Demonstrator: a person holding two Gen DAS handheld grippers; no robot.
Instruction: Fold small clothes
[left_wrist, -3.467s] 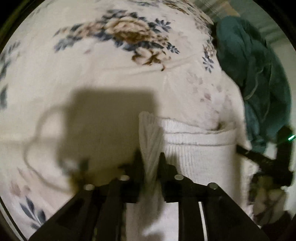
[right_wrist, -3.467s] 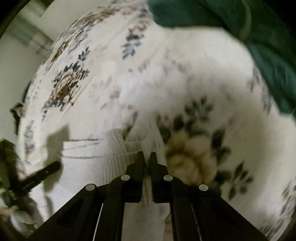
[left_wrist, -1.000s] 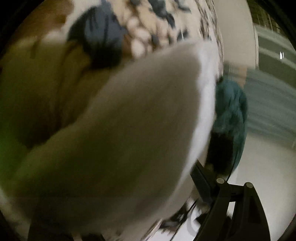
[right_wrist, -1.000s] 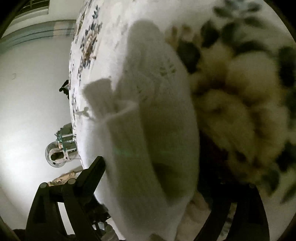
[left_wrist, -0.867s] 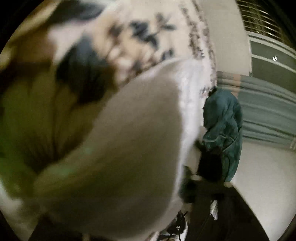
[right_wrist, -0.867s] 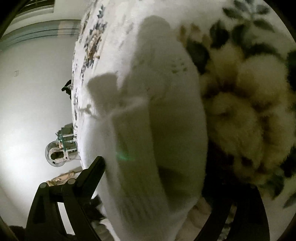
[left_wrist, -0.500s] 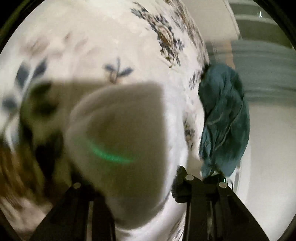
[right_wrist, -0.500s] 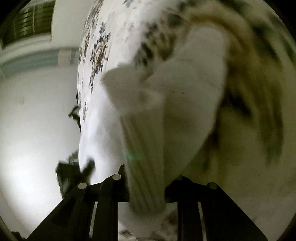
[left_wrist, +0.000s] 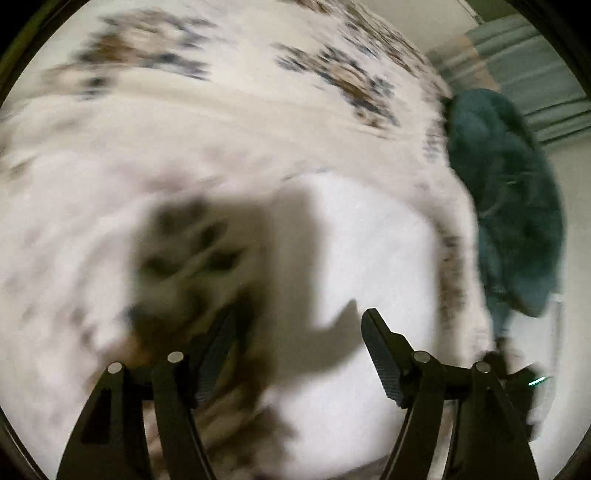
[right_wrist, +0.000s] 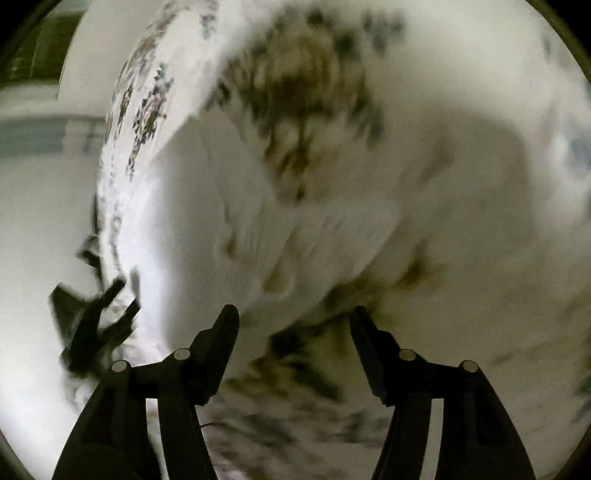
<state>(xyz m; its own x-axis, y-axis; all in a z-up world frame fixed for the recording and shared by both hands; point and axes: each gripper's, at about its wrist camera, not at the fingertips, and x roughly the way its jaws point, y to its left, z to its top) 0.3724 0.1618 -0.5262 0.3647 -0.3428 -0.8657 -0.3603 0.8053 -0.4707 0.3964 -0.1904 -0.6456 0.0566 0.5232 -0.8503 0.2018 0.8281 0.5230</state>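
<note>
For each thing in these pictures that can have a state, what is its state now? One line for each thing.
Left gripper: open, holds nothing.
Right gripper: open, holds nothing.
White garment: released, lying on the bedspread, edges blurred.
Green garment: crumpled heap at the bed's edge.
Floral bedspread: spread out under the garments.

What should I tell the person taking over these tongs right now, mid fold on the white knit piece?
Left tongs: open, empty, above the white knit garment.
Right tongs: open, empty, over the same garment.
The garment lies on the floral bedspread, with neither pair of tongs gripping it. A teal garment sits heaped at the bed's edge.
Done: the white piece looks laid down; both views are blurred, so how neat the fold is cannot be judged.
Left: check the fold and probably do the teal one.
</note>
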